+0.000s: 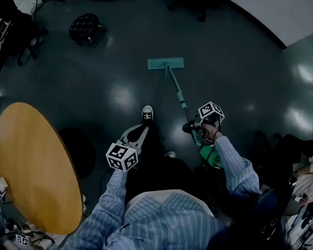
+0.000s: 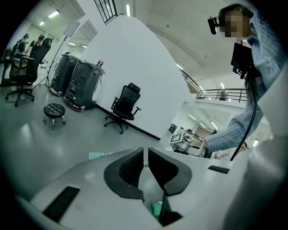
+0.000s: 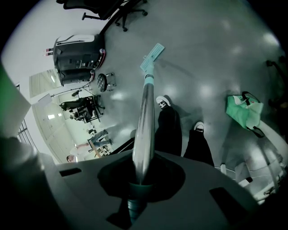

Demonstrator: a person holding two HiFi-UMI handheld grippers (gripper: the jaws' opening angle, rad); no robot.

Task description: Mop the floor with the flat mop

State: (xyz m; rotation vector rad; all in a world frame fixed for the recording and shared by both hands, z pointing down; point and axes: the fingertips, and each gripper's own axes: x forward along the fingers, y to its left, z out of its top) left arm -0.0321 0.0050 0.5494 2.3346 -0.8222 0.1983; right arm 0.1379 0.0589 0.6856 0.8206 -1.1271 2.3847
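— Any writing to read?
— Only the square black-and-white markers on each gripper's cube (image 1: 121,156); nothing else is legible.
— And the room?
— A glossy dark-grey floor (image 1: 113,60); a round wooden surface (image 1: 34,159) at the left; a wheeled stool (image 1: 85,29) farther off.
— The fingers?
— The right gripper (image 3: 140,179) is clamped round the handle (image 3: 145,121) of the flat mop (image 1: 165,64), whose teal head lies flat on the floor ahead of the person's shoe (image 1: 147,114); the left gripper (image 2: 145,164) has its fingers drawn nearly together on nothing, apart from the mop.
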